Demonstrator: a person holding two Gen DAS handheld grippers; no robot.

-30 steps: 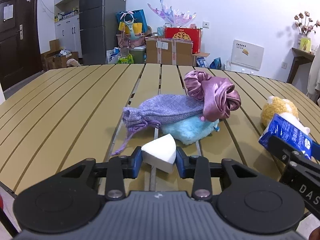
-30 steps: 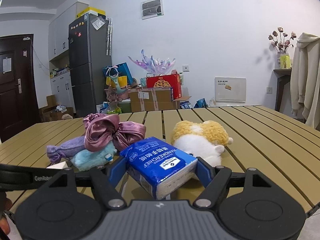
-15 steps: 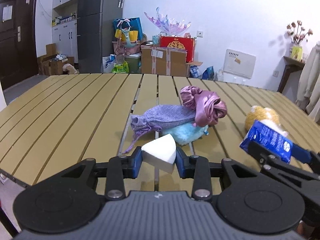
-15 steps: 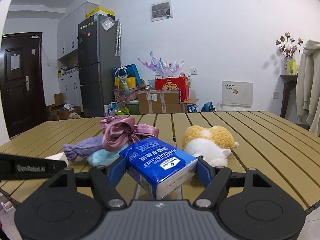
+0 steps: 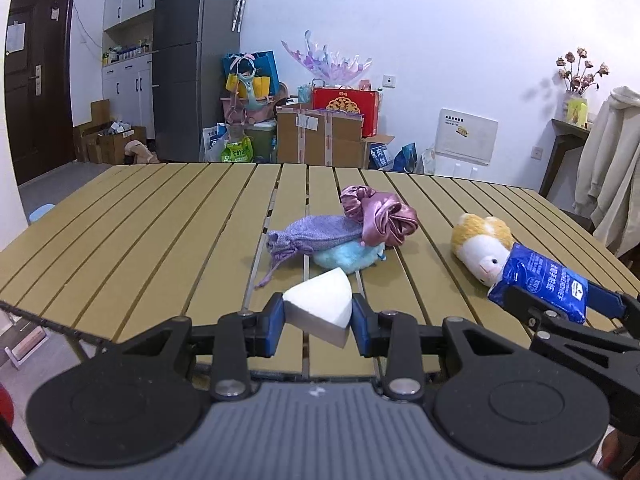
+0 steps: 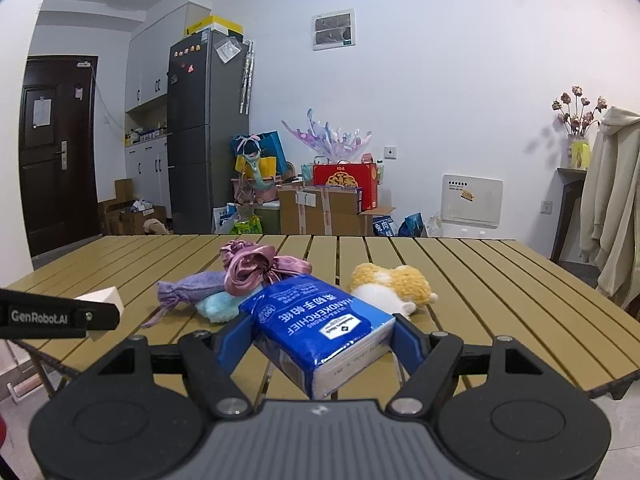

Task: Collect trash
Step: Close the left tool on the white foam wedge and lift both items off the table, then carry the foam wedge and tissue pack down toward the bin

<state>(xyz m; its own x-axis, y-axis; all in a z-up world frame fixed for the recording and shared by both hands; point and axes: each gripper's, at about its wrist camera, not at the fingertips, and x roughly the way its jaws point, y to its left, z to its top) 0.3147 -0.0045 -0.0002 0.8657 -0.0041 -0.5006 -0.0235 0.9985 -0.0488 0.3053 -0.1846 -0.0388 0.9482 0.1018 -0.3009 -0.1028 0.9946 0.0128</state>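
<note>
The left gripper (image 5: 318,314) is closed narrowly on a white wedge-shaped foam block (image 5: 320,308), its blue pads pressing the block's two sides and holding it clear above the near edge of the yellow slatted wooden desk (image 5: 160,232). The right gripper (image 6: 316,340) stands wider and clamps a blue plastic pack of handkerchief tissues (image 6: 316,320), which sits tilted between the blue pads, one corner pointing toward the camera, also lifted off the desk. In the left wrist view the same pack (image 5: 540,280) shows at the right, held in the other gripper, in front of a yellow and white plush toy (image 5: 482,244) that lies on the desk. In the right wrist view the foam block (image 6: 102,298) appears at the left edge, behind a black finger of the left gripper.

Near the middle of the desk lies a small heap: a lilac knitted drawstring pouch (image 5: 316,232) rests on a light blue fluffy item (image 5: 348,258), and a pink satin scrunchie (image 5: 378,214) lies against the pouch's right end. The pouch's cord trails toward the near edge. The plush toy lies apart from the heap, to its right.
</note>
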